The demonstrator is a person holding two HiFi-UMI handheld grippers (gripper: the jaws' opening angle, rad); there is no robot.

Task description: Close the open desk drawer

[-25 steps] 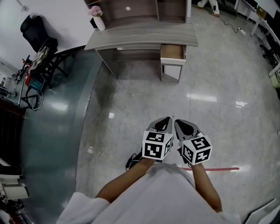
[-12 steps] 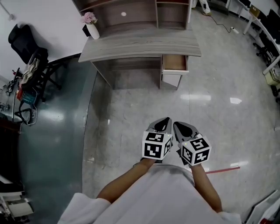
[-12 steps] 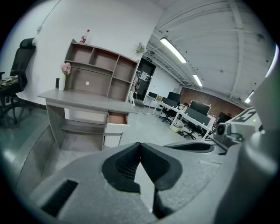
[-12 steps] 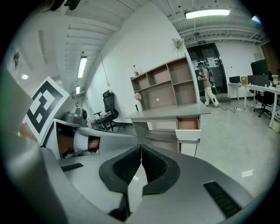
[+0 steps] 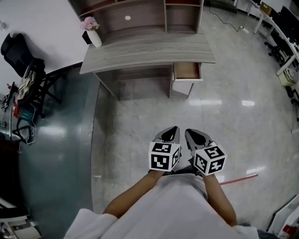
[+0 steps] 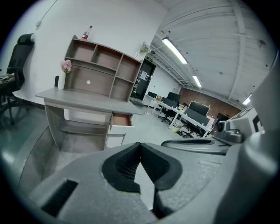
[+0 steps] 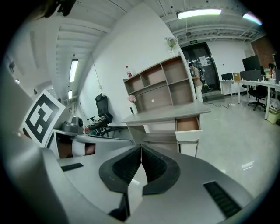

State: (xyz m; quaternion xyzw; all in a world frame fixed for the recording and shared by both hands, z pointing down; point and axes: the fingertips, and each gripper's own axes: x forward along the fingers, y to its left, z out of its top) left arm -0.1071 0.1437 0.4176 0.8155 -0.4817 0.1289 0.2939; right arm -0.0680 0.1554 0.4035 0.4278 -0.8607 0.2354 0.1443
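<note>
The desk [image 5: 147,49] stands against the wall, with a shelf unit [image 5: 140,11] rising from its back edge. The drawer [image 5: 187,71] sits under the desk's right end, pulled out so its brown inside shows, with the white front facing the room. A vase [image 5: 92,32] of pink flowers stands on the desk's left corner, and a black chair [image 5: 18,46] sits off to the desk's left.

The person stands well back from the desk on the pale floor [image 5: 140,116], holding both tools out in front, side by side and pointing toward the desk. The left gripper [image 5: 174,130] is clenched, its pads meeting at the tips with nothing between them. The right gripper [image 5: 188,133] is clenched too and just as empty. Both are well apart from the drawer. A red strip [image 5: 238,179] lies on the floor on the far side of the person from the desk.
</note>
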